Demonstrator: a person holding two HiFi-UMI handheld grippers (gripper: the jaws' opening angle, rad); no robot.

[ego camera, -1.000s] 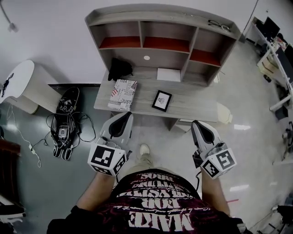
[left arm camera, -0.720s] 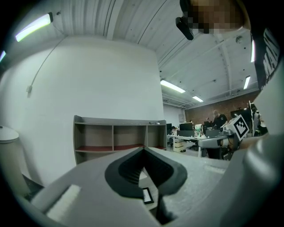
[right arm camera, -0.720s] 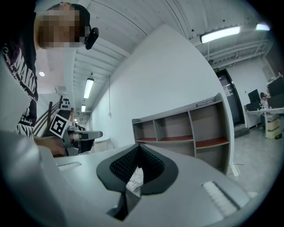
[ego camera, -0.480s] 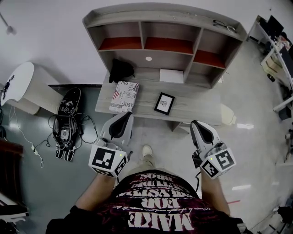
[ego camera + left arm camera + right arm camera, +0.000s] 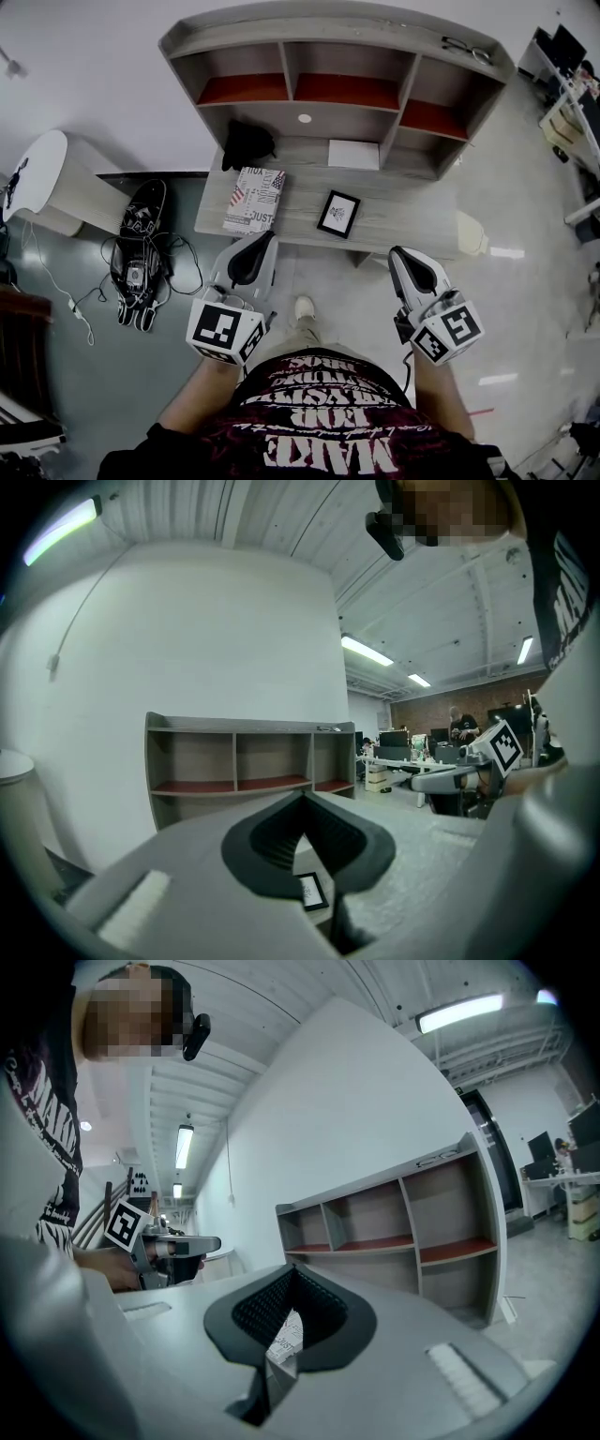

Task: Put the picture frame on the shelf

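Both jaws are pinched together with nothing in them, left gripper (image 5: 261,240) and right gripper (image 5: 400,255) side by side just short of the desk (image 5: 412,221), picture frame (image 5: 338,214) lying on it ahead, under the shelf (image 5: 337,58), patterned book (image 5: 254,199) beside it

Low in the left gripper view its jaws hide part of the picture frame (image 5: 309,891); the dark thing (image 5: 466,47) atop the shelf (image 5: 328,26), upper right, is too small to tell.
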